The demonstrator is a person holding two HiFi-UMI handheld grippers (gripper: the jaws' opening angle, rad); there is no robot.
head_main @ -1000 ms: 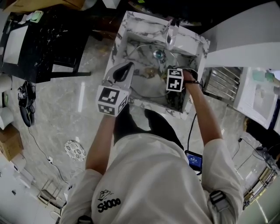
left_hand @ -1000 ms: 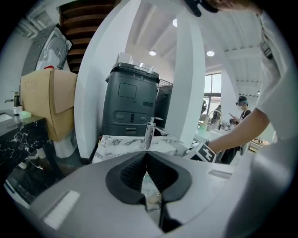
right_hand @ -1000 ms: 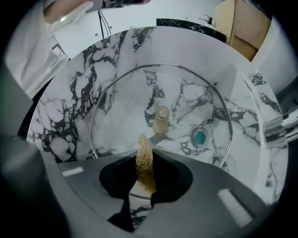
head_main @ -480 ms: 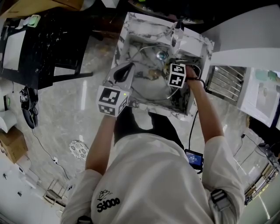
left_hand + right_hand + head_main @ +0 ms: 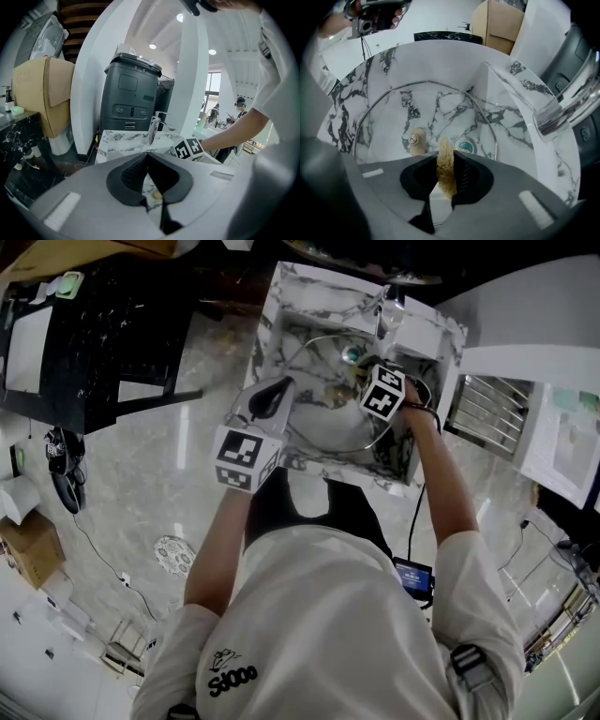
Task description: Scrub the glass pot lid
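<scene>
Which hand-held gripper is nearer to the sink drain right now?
Right. The right hand-held gripper, clamping a scrub pad, hangs just beside the drain; the left hand-held gripper sits at the left rim of the sink.

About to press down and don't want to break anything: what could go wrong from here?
The sponge sits edge-on in the right gripper, reaching past the jaws; hard pressure may fold it or pull it out.
The left gripper looks shut, but a hold on the rim of the glass lid cannot be confirmed; it could skid in the sink.
The faucet is near the right gripper; a wide stroke might hit it.
</scene>
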